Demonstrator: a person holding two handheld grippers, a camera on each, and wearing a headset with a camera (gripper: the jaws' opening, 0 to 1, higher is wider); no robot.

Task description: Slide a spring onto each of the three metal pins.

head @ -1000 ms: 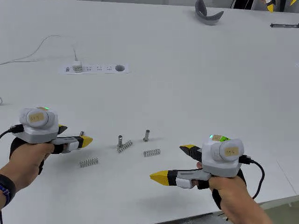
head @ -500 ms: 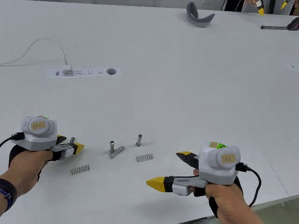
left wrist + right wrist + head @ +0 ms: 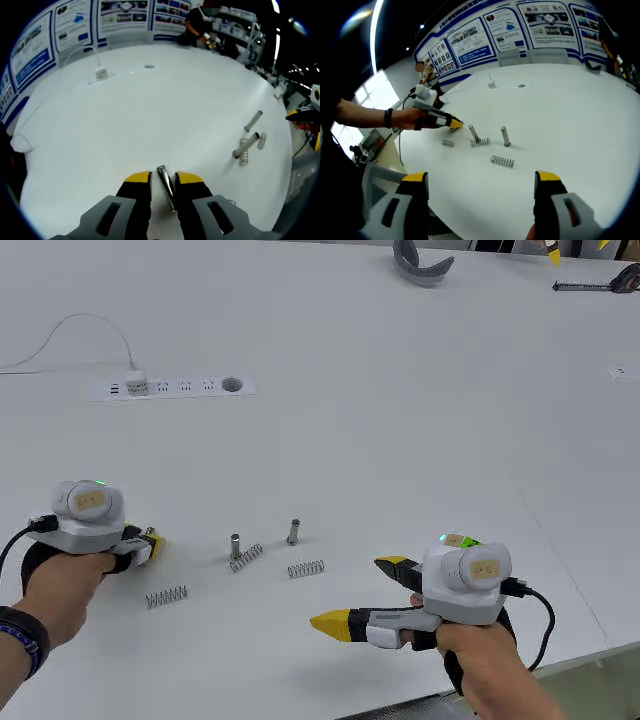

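Note:
Two metal pins [image 3: 235,545] [image 3: 293,531] stand upright on the white table [image 3: 400,440]. Springs lie flat near them: one [image 3: 245,557] leans against the left pin, one [image 3: 307,568] lies in front of the right pin, one [image 3: 166,596] lies further left. My left gripper [image 3: 150,543] is shut on the third pin [image 3: 166,186], which slants between its yellow-tipped jaws. My right gripper [image 3: 360,593] hovers wide open to the right of the springs, holding nothing. In the right gripper view the pins [image 3: 505,136] [image 3: 473,133] and a spring [image 3: 502,161] lie ahead of it.
A white power strip [image 3: 175,387] with a plug and cable lies at the back left. A grey curved object [image 3: 418,265] and a tool [image 3: 600,282] sit at the far edge. The table's front edge [image 3: 560,665] runs just under my right hand.
My left gripper's jaws, which stood apart around the leftmost pin, have closed on it. The right gripper stays open in the same place. The camera has shifted a little.

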